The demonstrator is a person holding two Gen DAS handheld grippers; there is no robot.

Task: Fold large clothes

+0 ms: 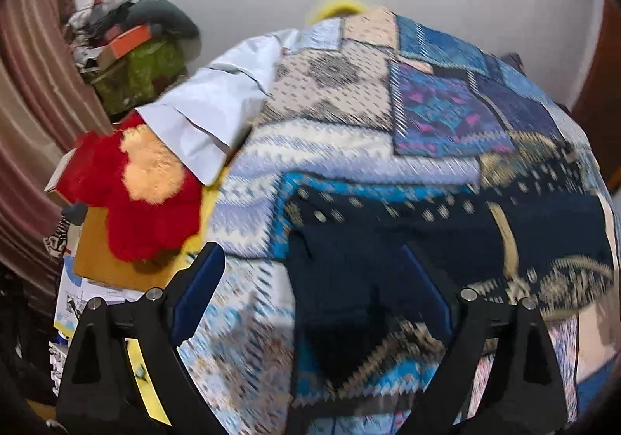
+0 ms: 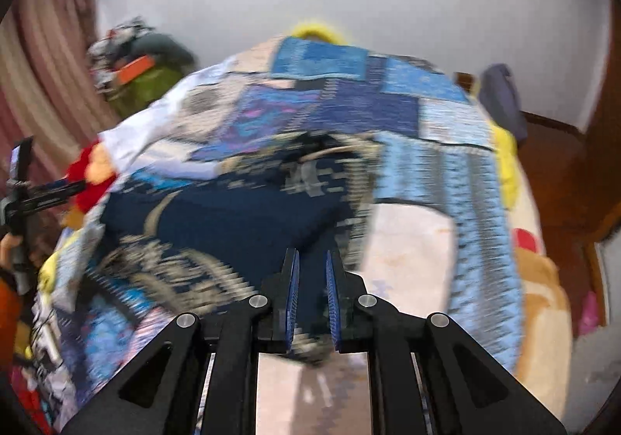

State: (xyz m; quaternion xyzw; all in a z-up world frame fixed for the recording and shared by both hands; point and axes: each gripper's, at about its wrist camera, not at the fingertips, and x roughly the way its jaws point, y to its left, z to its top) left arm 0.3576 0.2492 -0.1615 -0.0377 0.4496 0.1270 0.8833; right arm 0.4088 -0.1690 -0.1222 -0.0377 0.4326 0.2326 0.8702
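Patchwork garment (image 1: 388, 147) fills mid-frame over the bed (image 2: 535, 279), its dark fold low in the centre. Left gripper (image 1: 326, 299) released, jaws wide above it. Right gripper (image 2: 312, 299) clenched, maybe pinching cloth; blurred. Flatten the fold before regrasping.

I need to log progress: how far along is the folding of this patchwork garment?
Done: the blue patchwork-print garment lies on the bed with its dark navy part apparently folded over the lighter panels. In hand: the left tool stands open above the cloth, gripping nothing; the right tool looks shut, its grip unclear through blur. Left: the garment remains wide, so further folds seem needed.
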